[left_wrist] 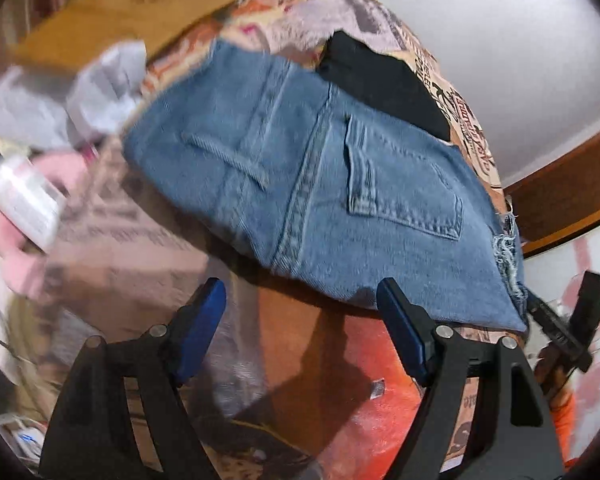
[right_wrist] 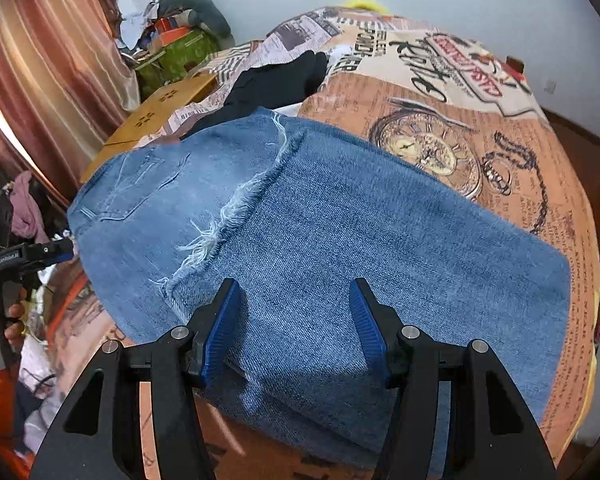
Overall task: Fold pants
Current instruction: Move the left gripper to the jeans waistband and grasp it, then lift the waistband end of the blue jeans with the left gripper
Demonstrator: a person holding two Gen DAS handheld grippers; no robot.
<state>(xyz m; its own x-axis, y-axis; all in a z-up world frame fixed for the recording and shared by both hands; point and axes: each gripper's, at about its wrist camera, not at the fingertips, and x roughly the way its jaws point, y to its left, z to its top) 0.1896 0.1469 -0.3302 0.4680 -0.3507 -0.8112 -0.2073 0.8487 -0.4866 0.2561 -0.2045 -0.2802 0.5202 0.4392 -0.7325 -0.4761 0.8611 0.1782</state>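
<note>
Blue denim pants [left_wrist: 320, 184] lie folded on a patterned bed cover, back pocket up, with frayed hems on top. In the right wrist view the pants [right_wrist: 340, 232] fill the middle, the legs folded over the seat part. My left gripper [left_wrist: 300, 304] is open and empty, just off the near edge of the pants. My right gripper [right_wrist: 294, 308] is open and empty, hovering over the near edge of the folded legs. The left gripper also shows at the left edge of the right wrist view [right_wrist: 56, 250]; the right gripper shows at the right of the left wrist view [left_wrist: 560, 320].
A black garment [left_wrist: 380, 80] lies behind the pants; it also shows in the right wrist view [right_wrist: 276, 84]. Grey and pink clothes [left_wrist: 80, 92] lie at the left. A wooden board [right_wrist: 160, 116] and curtains [right_wrist: 40, 80] stand at the left. The printed bed cover [right_wrist: 480, 140] stretches to the right.
</note>
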